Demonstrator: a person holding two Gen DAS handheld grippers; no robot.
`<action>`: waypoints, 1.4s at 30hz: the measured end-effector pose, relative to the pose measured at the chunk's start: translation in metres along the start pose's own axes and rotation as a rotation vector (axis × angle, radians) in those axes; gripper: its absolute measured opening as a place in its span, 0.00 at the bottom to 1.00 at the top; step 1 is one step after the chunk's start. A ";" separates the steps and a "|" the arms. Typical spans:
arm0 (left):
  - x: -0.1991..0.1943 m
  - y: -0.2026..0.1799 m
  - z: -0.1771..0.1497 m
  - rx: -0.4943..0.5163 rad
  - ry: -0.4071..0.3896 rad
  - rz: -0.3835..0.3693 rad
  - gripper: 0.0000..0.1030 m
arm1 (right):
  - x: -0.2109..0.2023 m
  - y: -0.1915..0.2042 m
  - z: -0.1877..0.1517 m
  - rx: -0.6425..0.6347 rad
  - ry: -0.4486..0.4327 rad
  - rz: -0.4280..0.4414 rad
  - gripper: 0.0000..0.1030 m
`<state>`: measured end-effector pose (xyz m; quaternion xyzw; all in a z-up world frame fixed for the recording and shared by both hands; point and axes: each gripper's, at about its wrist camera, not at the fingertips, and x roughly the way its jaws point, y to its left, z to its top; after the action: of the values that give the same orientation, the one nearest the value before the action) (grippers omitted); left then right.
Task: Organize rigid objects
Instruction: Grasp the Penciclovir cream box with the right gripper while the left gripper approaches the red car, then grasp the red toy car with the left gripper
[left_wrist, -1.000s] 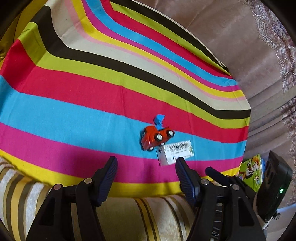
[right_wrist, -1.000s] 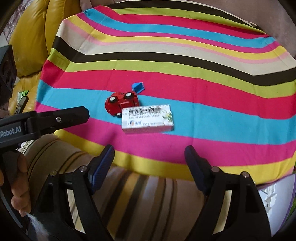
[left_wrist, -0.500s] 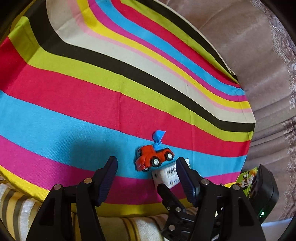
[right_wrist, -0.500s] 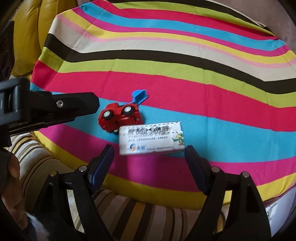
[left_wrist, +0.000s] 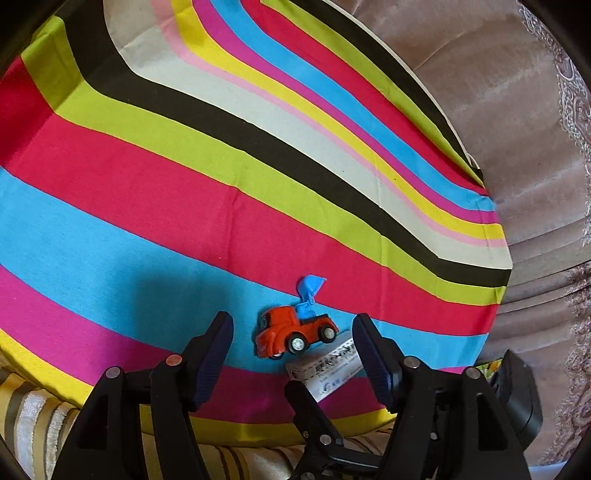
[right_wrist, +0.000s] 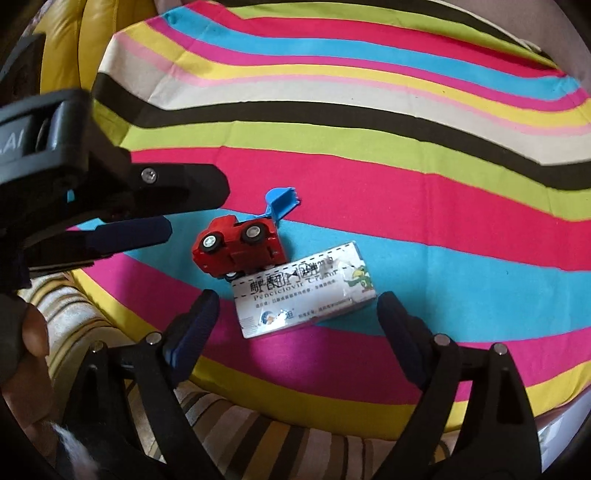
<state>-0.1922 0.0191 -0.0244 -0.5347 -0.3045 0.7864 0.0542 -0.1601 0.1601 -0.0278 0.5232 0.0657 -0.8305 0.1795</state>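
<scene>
both grippers nearer the toy truck (left_wrist: 295, 332) and medicine box (right_wrist: 303, 291), right gripper (right_wrist: 295, 328) jaws just opening wider around the box

1. A toy truck (right_wrist: 236, 245) lies tipped on its side on the cloth-covered surface (right_wrist: 406, 192) — touching the box (right_wrist: 304, 291) nearer the cameras.
2. The truck's scoop (right_wrist: 282, 201) points toward the far side.
3. The left tool (left_wrist: 291, 354) straddles the truck; the right tool (right_wrist: 297, 332) straddles the box.

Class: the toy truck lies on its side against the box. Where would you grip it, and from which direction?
Grip the truck across its red body, cab end to tail, from above. Its wheels face sideways, the blue scoop is thin, and the box crowds its near side.
</scene>
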 end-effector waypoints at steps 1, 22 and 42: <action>0.000 0.001 0.000 0.000 0.000 0.004 0.66 | 0.001 0.002 0.001 -0.017 0.003 -0.006 0.86; 0.020 -0.013 -0.014 0.040 0.013 0.073 0.70 | -0.016 -0.041 -0.010 0.138 -0.042 -0.127 0.79; 0.036 -0.039 -0.027 0.198 -0.028 0.270 0.55 | -0.019 -0.078 -0.023 0.267 -0.078 -0.125 0.79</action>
<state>-0.1934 0.0766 -0.0397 -0.5517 -0.1517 0.8201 -0.0037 -0.1623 0.2434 -0.0274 0.5048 -0.0197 -0.8610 0.0587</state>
